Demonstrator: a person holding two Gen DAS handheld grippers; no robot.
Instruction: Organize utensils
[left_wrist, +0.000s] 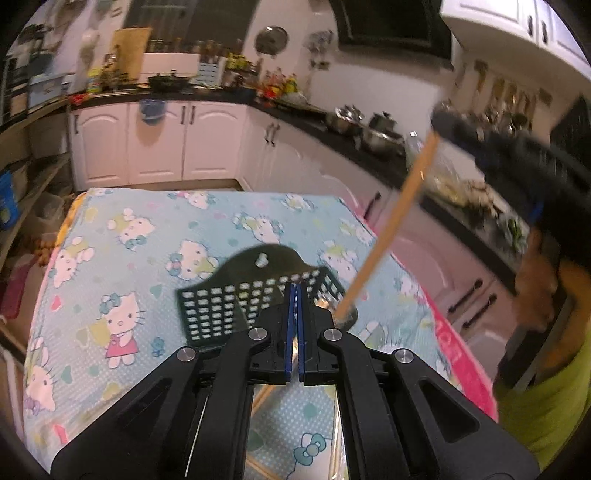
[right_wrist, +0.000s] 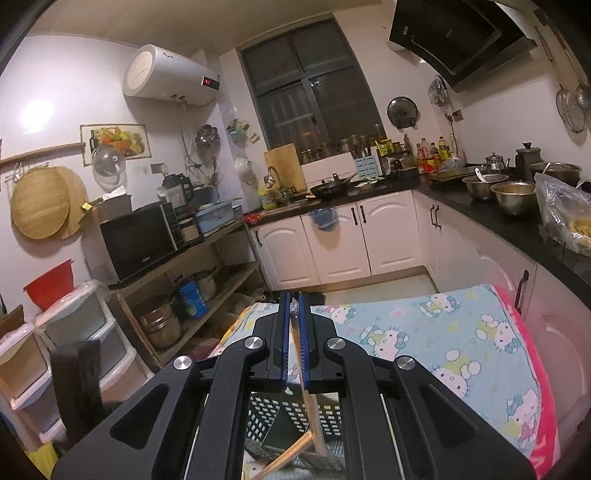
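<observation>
A dark green perforated utensil basket (left_wrist: 229, 299) stands on the Hello Kitty cloth (left_wrist: 147, 236). My left gripper (left_wrist: 295, 291) is shut, its blue pads together at the basket's near rim; whether it pinches the rim is hidden. My right gripper (left_wrist: 443, 122) shows blurred at upper right, shut on a wooden chopstick (left_wrist: 391, 221) that slants down with its lower end at the basket's right side. In the right wrist view my right gripper (right_wrist: 293, 306) is shut on the chopstick (right_wrist: 308, 406), above the basket (right_wrist: 291, 421), where another chopstick (right_wrist: 288, 454) lies.
The cloth-covered table (right_wrist: 461, 332) has a pink edge on the right. White cabinets (left_wrist: 159, 144) and a black counter with steel pots (right_wrist: 513, 195) run behind and right. Shelves with a microwave (right_wrist: 140, 240) stand at left. The person's arm (left_wrist: 539, 288) is at right.
</observation>
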